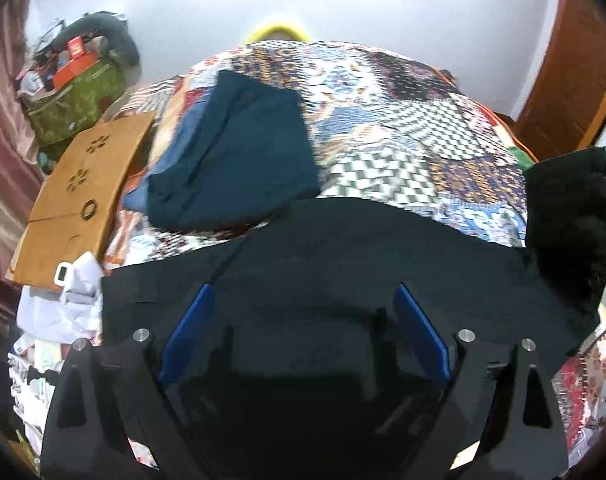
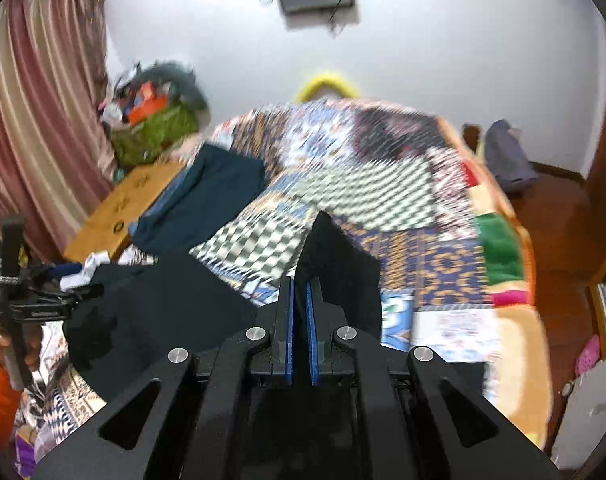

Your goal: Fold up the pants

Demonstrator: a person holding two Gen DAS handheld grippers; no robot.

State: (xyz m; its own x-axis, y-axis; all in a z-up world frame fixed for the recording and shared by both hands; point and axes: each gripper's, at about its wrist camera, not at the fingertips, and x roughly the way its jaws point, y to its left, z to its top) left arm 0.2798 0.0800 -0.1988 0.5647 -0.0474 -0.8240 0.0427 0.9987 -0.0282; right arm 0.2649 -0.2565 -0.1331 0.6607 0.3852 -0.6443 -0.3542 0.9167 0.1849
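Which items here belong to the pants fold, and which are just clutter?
In the job:
- black pants
- right gripper, shut on the pants' fabric
- left gripper, open above the pants

Lying about:
- folded teal garment
- patchwork bedspread
- wooden board
- green bag
- white clothes

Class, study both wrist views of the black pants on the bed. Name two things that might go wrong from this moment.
1. The right gripper is shut on one end of the black pants, while the left gripper is open above them, so the cloth may drag crooked.
2. The folded teal garment lies close by on the quilt; the moving pants might knock it.
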